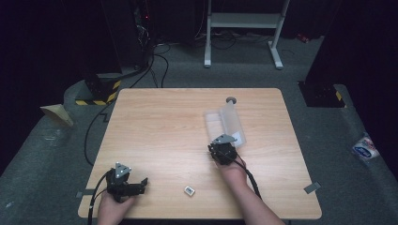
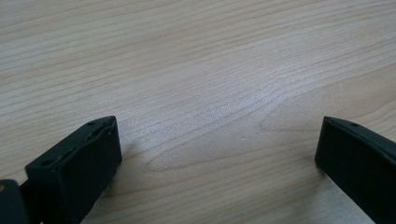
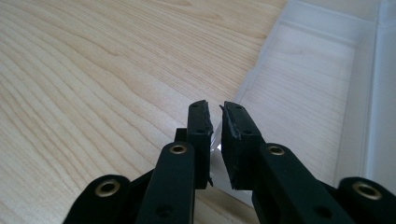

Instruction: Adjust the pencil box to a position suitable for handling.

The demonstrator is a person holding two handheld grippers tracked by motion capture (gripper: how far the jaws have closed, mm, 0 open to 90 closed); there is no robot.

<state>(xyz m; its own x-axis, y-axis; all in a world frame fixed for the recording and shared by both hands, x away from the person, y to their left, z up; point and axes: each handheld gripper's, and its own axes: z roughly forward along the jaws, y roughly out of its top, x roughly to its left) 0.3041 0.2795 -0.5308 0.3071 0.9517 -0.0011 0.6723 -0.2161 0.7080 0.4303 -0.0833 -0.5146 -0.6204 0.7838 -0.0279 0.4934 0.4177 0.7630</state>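
A clear plastic box lies open right of the table's middle, its flat clear lid spread to the left. My right gripper sits at the box's near end. In the right gripper view the right gripper has its jaws pinched on the lid's thin clear edge, and the box's clear wall stands at the right. My left gripper rests near the front left corner and points right. Its jaws stand wide apart over bare wood. A small white piece lies on the table between the two hands.
A grey round grommet sits in the wooden table behind the box. Grey tape tabs mark the front corners. On the floor beyond are a white frame stand and black cables.
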